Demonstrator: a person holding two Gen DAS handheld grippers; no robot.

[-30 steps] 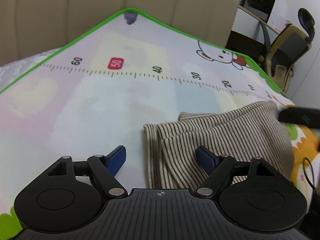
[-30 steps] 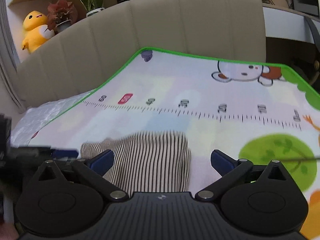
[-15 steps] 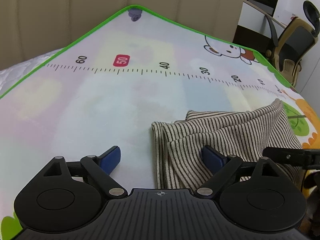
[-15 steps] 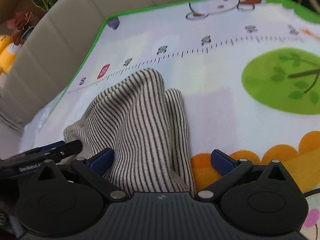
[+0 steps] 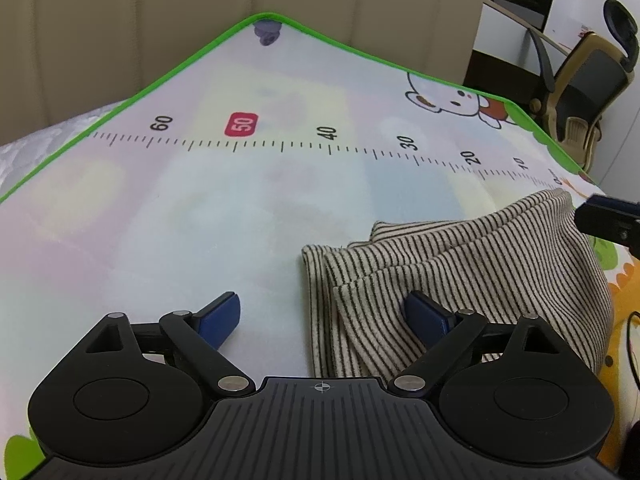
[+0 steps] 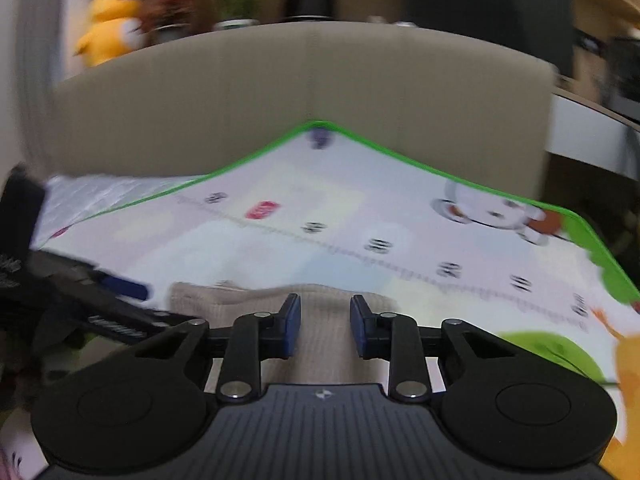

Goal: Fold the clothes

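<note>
The striped garment (image 5: 460, 276) lies bunched in overlapping layers on the play mat (image 5: 200, 208), toward the mat's right side in the left wrist view, with its near-left corner and edges stacked unevenly, so the fold looks only partly made. The left gripper (image 5: 324, 314) sits low over that near edge with its fingers spread wide: one blue pad (image 5: 218, 316) rests over bare mat just left of the cloth and the other pad (image 5: 428, 316) lies on the stripes, a stance that straddles the edge as if ready to pinch it, though nothing is held. In the right wrist view, which is blurred by motion, the right gripper (image 6: 325, 326) has its fingers drawn close together with a narrow gap between them, and pale cloth (image 6: 324, 336) fills that gap; whether the pads actually bite the fabric I cannot tell, since the blur hides any contact. Probably it is taking hold of a raised fold to carry it over. Around the mat, a printed ruler (image 5: 328, 148) runs across the surface, a beige headboard (image 5: 240, 8) stands behind it, and an office chair (image 5: 588, 80) waits at the far right.
</note>
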